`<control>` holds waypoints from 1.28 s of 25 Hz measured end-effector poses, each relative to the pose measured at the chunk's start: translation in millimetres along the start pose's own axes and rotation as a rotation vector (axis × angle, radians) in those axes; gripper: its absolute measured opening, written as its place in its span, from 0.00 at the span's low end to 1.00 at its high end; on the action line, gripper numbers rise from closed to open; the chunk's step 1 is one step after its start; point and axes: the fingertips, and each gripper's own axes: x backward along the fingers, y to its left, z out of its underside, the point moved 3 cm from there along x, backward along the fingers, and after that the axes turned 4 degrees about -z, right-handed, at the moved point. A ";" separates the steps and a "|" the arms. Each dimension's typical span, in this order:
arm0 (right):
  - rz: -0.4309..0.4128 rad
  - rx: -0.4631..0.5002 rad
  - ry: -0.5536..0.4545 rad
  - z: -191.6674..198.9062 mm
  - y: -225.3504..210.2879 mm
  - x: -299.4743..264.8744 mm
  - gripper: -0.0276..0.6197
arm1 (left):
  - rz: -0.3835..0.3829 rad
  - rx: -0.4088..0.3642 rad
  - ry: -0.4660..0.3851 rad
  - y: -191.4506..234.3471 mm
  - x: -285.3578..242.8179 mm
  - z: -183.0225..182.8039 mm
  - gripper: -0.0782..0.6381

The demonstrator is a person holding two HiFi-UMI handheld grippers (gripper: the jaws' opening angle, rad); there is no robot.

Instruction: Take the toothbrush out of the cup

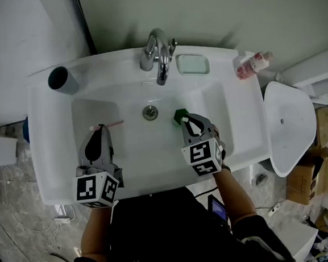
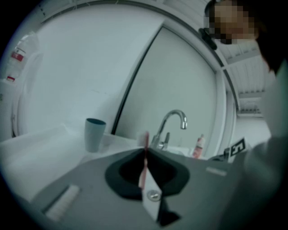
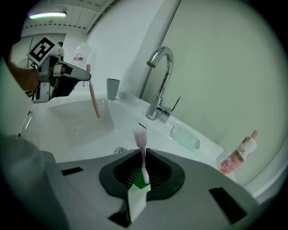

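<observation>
The blue-grey cup (image 1: 62, 80) stands empty on the sink's back left corner, and it also shows as a cup (image 2: 94, 134) and a cup (image 3: 113, 89) in the two gripper views. My left gripper (image 1: 100, 129) hovers over the left of the basin, shut on a pink toothbrush (image 1: 113, 124) that lies crosswise in its jaws. That toothbrush (image 2: 144, 161) sticks up between the closed tips. My right gripper (image 1: 188, 118) hangs over the basin's middle, shut on a small green-based item with a pale stalk (image 3: 142, 152); what it is I cannot tell.
A chrome faucet (image 1: 158, 54) rises at the back centre, with a soap dish (image 1: 193, 64) to its right. A pink-labelled bottle (image 1: 252, 64) lies at the back right corner. The drain (image 1: 150, 112) sits mid-basin. A white oval fixture (image 1: 289, 125) stands right of the sink rim (image 1: 53, 166).
</observation>
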 end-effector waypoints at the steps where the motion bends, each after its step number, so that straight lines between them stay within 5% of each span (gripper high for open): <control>1: 0.011 -0.003 -0.006 -2.7 -1.2 3.6 0.07 | 0.005 -0.003 -0.001 1.1 0.7 -1.7 0.14; 14: 0.084 -0.048 -0.118 -44.3 8.9 42.3 0.07 | 0.070 -0.068 -0.022 12.2 14.8 -23.1 0.14; 32: 0.022 -0.218 -0.261 -72.1 36.2 67.2 0.07 | 0.090 -0.176 -0.012 22.5 41.6 -32.6 0.14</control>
